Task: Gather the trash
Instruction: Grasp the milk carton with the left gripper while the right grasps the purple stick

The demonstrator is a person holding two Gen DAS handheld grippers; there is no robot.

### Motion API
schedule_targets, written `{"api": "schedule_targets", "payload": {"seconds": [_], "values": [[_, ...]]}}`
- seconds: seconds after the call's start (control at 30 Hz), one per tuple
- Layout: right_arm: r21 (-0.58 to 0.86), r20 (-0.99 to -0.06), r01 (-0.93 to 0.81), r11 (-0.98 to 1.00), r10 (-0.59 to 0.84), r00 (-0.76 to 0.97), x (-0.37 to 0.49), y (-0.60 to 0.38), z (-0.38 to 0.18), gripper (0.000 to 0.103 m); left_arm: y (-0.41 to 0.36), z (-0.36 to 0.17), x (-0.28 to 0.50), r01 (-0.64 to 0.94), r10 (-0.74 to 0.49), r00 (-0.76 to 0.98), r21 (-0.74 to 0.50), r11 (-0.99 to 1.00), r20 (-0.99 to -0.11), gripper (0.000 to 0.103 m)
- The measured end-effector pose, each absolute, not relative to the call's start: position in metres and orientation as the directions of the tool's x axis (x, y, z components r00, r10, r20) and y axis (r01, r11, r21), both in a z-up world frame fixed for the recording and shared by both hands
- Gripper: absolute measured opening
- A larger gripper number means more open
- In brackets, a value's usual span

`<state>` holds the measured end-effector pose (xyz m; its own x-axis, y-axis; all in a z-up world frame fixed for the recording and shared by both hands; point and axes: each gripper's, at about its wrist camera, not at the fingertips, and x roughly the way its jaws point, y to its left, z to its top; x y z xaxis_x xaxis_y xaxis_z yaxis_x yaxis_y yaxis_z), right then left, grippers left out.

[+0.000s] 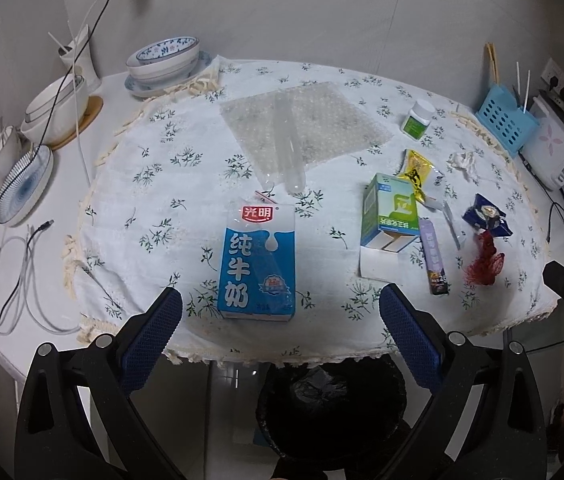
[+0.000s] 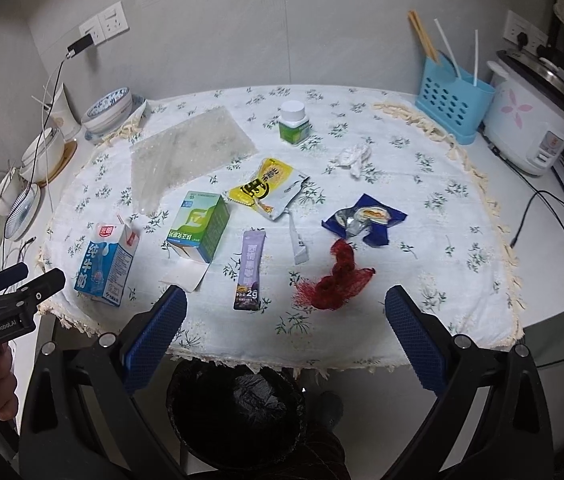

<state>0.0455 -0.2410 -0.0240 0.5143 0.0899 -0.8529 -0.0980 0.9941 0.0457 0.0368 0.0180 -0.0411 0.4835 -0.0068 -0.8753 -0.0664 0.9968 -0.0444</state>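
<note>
Floral cloth covers the counter (image 1: pixel 154 200), a black bin (image 1: pixel 322 408) below its near edge. Both claws hang wide open and empty: left claw (image 1: pixel 280 334) faces the milk carton (image 1: pixel 258 264) at lower centre, lying lengthwise away from it; right claw (image 2: pixel 286 334) faces the purple sachet (image 2: pixel 251 270) and red net (image 2: pixel 336 280). Farther back lie a green box (image 2: pixel 198 226), wrappers and bubble wrap (image 1: pixel 302 128).

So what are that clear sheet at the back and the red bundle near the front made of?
The clear sheet looks like plastic bubble wrap: see-through, glossy, dotted with small bumps. The red bundle seems to be plastic mesh netting, matt, scrunched up, with frayed strands at one end; it could be a fibre net instead.
</note>
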Motion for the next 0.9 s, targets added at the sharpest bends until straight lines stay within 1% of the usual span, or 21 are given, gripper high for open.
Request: {"api": "schedule_targets", "payload": {"seconds": [0.13, 0.27, 0.4, 0.5, 0.53, 0.67, 0.77, 0.83, 0.87, 0.9], "values": [[0.051, -0.877, -0.116, 0.992, 0.100, 0.471, 0.067, -0.231, -0.046, 0.091, 0.027, -0.062, 0.059, -0.094, 0.010, 0.451, -0.037, 0.995, -0.892, 0.096], [0.041, -0.901, -0.142, 0.989, 0.098, 0.423, 0.089, -0.218, -0.071, 0.085, 0.031, -0.083, 0.080, -0.112, 0.024, 0.417, -0.025, 0.993, -0.909, 0.095], [0.047, -0.929, -0.145, 0.988, 0.097, 0.357, 0.111, -0.211, -0.100, 0.076, 0.035, -0.104, 0.097, -0.125, 0.037, 0.379, -0.012, 0.992, -0.925, 0.093], [0.057, -0.947, -0.133, 0.989, 0.096, 0.306, 0.124, -0.208, -0.121, 0.067, 0.040, -0.116, 0.105, -0.138, 0.036, 0.359, -0.014, 0.990, -0.933, 0.090], [0.059, -0.951, -0.130, 0.990, 0.095, 0.295, 0.126, -0.207, -0.125, 0.066, 0.041, -0.119, 0.107, -0.139, 0.037, 0.354, -0.013, 0.990, -0.935, 0.090], [0.064, -0.963, -0.123, 0.990, 0.093, 0.252, 0.135, -0.202, -0.140, 0.054, 0.041, -0.129, 0.111, -0.137, 0.028, 0.330, -0.019, 0.990, -0.943, 0.083], [0.062, -0.967, -0.122, 0.991, 0.090, 0.238, 0.137, -0.197, -0.146, 0.048, 0.041, -0.134, 0.114, -0.135, 0.024, 0.325, -0.021, 0.991, -0.946, 0.076], [0.063, -0.971, -0.122, 0.991, 0.089, 0.223, 0.139, -0.195, -0.150, 0.041, 0.041, -0.135, 0.116, -0.136, 0.015, 0.320, -0.030, 0.990, -0.947, 0.071], [0.061, -0.973, -0.119, 0.991, 0.086, 0.216, 0.139, -0.194, -0.151, 0.039, 0.041, -0.136, 0.116, -0.133, 0.007, 0.318, -0.037, 0.990, -0.948, 0.064], [0.052, -0.972, -0.119, 0.992, 0.078, 0.222, 0.139, -0.193, -0.151, 0.036, 0.041, -0.137, 0.117, -0.132, 0.004, 0.316, -0.040, 0.990, -0.949, 0.063]]}}
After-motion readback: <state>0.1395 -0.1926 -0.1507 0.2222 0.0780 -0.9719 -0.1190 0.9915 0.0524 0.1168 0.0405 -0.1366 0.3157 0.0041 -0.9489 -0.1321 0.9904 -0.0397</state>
